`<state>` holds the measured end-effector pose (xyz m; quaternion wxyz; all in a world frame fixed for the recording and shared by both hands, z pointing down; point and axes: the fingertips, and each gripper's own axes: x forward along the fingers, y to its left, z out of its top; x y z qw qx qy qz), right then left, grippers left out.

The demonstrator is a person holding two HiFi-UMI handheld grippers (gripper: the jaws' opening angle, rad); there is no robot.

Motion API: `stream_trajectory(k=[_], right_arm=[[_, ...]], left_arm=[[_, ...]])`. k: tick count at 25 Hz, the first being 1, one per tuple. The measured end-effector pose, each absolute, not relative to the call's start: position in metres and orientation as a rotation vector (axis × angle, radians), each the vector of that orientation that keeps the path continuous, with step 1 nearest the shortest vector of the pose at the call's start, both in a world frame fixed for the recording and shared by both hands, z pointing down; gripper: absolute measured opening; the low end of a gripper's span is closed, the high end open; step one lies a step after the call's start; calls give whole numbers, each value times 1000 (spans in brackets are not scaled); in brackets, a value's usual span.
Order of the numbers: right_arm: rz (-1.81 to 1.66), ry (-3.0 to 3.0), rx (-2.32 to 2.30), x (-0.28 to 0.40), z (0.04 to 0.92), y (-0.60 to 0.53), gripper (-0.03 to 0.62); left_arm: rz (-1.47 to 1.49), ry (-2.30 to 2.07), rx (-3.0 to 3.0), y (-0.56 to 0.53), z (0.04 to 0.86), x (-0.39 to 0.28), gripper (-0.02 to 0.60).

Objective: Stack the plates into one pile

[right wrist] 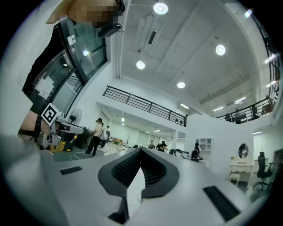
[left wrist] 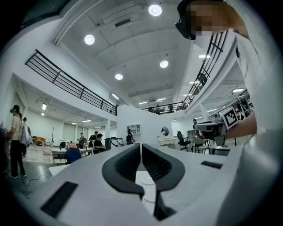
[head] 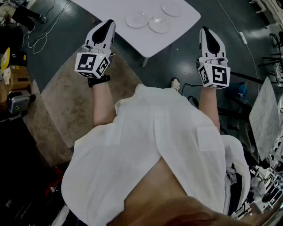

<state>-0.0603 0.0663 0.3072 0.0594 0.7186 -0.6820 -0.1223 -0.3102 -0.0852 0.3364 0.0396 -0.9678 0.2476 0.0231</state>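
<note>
1. Dark floor (head: 66, 39) surrounds a white table (head: 110, 9) at the top of the head view. A beige rug (head: 62, 101) lies to the left, and the person's white shirt (head: 154, 145) fills the lower part.
2. At the left, the left gripper (head: 108, 23) is held level in front of the table's near edge. In the left gripper view its dark jaws (left wrist: 140, 145) are pressed together at the tips, with nothing between them.
3. Right of it, three clear glass plates lie singly on the table, not stacked. The left plate (head: 136, 19) has the middle plate (head: 159, 24) just beside it, and the third plate (head: 171, 9) lies farther back. Neither gripper touches them.
4. Farthest right, the right gripper (head: 205, 31) hangs level over the floor, off the table's right corner. Its jaws (right wrist: 140, 151) meet at the tips and hold nothing.
</note>
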Motion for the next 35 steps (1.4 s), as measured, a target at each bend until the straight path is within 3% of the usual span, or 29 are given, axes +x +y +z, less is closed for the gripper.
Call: stream_trajectory(k=[23, 35], right_arm=[[-322, -2149, 2178, -65, 311, 56, 28], [-281, -2116, 2202, -38, 312, 49, 28]], left_arm=[[54, 788, -2979, -86, 344, -326, 21], [54, 710, -3018, -96, 349, -287, 21]])
